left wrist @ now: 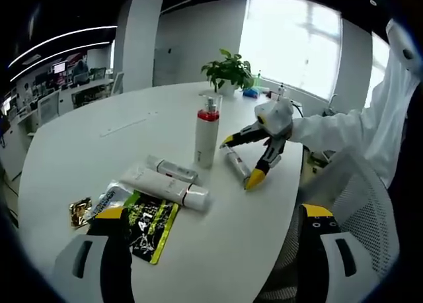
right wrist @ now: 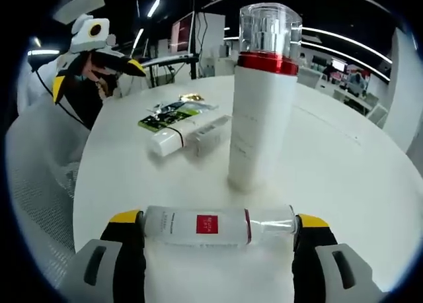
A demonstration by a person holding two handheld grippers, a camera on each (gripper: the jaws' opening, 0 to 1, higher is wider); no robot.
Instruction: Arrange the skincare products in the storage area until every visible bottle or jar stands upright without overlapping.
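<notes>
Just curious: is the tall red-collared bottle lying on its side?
No, the tall bottle stands upright on the white table.

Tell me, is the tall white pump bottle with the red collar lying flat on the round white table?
Not quite: the tall white pump bottle with the red collar stands upright on the round white table, as the right gripper view shows. The small clear-capped bottle between that gripper's jaws is lying flat.

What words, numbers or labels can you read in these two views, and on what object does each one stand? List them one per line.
"41": large pale digits on the black and green sachet, read uncertainly.
Red square label on the lying bottle between the right gripper jaws: print too small to read.
Faint lines on the upright pump bottle: blurred, unreadable.
White tube: small print, unreadable.
Gold sachet: nothing legible.
</notes>
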